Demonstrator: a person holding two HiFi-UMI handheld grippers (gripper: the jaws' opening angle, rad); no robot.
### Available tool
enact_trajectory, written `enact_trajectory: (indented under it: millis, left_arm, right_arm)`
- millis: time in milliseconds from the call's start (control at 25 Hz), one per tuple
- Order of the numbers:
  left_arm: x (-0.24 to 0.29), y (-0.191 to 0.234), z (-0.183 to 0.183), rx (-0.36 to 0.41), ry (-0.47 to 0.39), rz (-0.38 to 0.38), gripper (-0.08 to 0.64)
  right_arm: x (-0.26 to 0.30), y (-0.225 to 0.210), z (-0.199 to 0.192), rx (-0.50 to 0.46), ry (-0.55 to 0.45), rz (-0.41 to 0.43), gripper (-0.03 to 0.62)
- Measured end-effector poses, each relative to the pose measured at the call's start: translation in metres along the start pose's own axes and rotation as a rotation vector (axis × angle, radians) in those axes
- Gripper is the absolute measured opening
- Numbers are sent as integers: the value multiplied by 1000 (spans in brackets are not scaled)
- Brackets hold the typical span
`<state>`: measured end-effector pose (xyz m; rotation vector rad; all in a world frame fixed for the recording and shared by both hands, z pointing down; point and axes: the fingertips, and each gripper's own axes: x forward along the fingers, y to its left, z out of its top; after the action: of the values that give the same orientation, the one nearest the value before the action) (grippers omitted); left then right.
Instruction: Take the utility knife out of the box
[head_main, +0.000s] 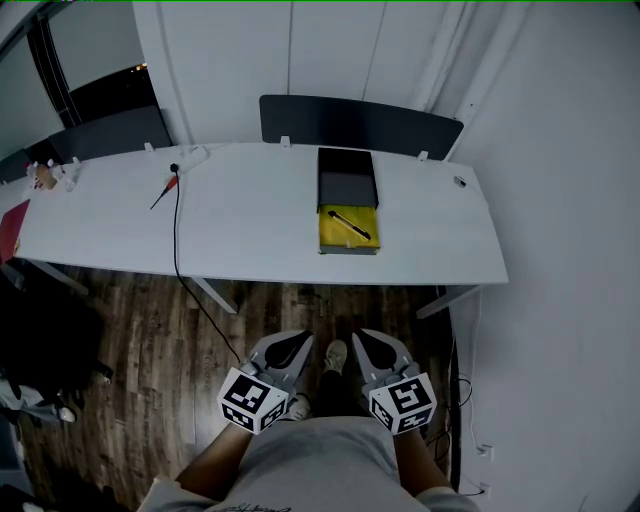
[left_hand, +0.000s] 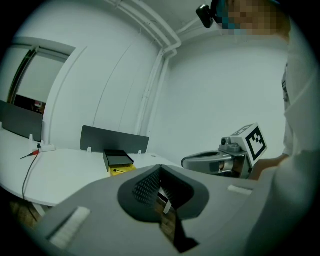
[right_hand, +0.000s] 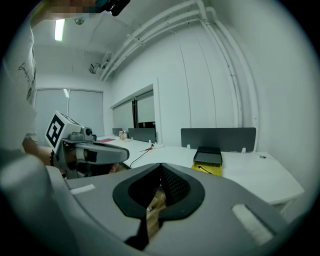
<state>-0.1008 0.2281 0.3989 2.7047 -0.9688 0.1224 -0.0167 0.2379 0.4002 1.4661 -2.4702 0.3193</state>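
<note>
An open box (head_main: 348, 205) lies on the white table (head_main: 250, 230), its black lid folded back and its tray lined yellow. The black utility knife (head_main: 350, 224) rests slantwise on the yellow lining. Both grippers hang low in front of the person's body, over the wooden floor and well short of the table. My left gripper (head_main: 285, 352) and right gripper (head_main: 372, 350) are shut and hold nothing. From the left gripper (left_hand: 160, 168) the box (left_hand: 117, 161) appears far ahead. From the right gripper (right_hand: 161, 165) the box (right_hand: 207, 159) and knife (right_hand: 204, 169) are far ahead too.
A red-handled screwdriver (head_main: 165, 190) and a black cable (head_main: 178, 235) lie on the table's left part. A dark partition panel (head_main: 360, 125) stands behind the box. Small items (head_main: 45, 175) sit at the far left end. A wall runs along the right.
</note>
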Motion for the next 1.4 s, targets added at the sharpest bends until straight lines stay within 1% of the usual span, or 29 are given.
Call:
enact_trajectory:
  millis: [400,640,1000,1400]
  left_arm:
    - [31,27,6,0,12,4,2]
    - [62,48,9,-13,28,9,2]
    - [122,83,22,-26,41,31,2]
    - [194,121,57,-29,21,80,2]
  right_arm:
    - [31,-26,4,10,9,10,14]
    - [60,-51,8,22,13,25,14]
    - [107,-108,23,27,14,39,14]
    - [152,-181,54,4,21,65,14]
